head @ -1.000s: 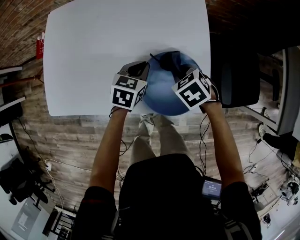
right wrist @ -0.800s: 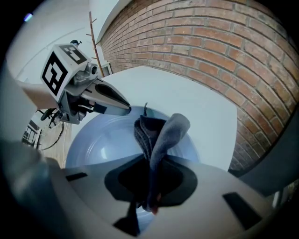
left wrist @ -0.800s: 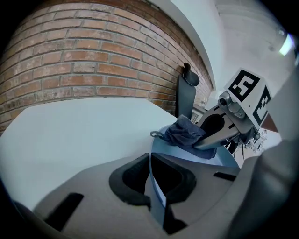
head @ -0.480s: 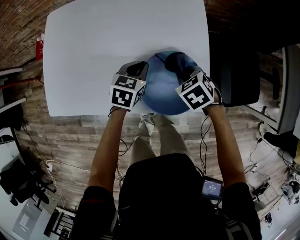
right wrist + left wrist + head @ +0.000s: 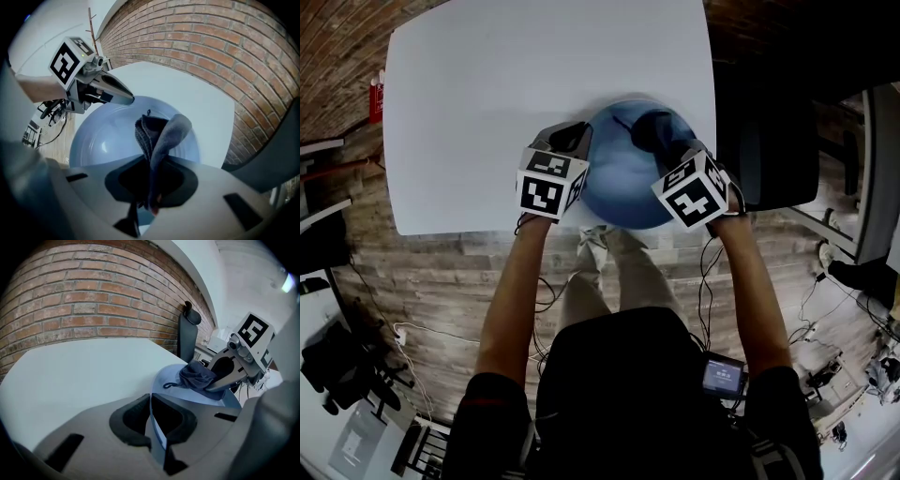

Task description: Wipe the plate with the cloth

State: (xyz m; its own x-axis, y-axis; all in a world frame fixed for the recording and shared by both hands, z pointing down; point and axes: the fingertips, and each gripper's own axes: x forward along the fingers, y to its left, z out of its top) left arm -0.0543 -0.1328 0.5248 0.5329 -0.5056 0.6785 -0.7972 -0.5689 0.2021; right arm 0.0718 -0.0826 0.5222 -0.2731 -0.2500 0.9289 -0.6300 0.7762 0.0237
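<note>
A blue plate [image 5: 617, 192] sits at the near edge of the white table [image 5: 487, 94] and overhangs it. My left gripper [image 5: 572, 142] is shut on the plate's left rim; in the left gripper view the rim [image 5: 156, 437] runs edge-on between the jaws. My right gripper [image 5: 668, 150] is shut on a dark blue cloth [image 5: 652, 126], which lies on the far right part of the plate. In the right gripper view the cloth [image 5: 157, 136] hangs bunched from the jaws over the plate's hollow [image 5: 103, 138], with the left gripper [image 5: 123, 97] at the far rim.
A black chair [image 5: 769, 141] stands close to the table's right edge. A red object [image 5: 377, 94] lies off the table's left side. A brick wall [image 5: 84, 301] lies beyond the table. Cables trail over the wooden floor [image 5: 422, 272] below the near edge.
My right gripper has slid a little right and toward me with the cloth across the plate. The left gripper and the plate have stayed almost still.
</note>
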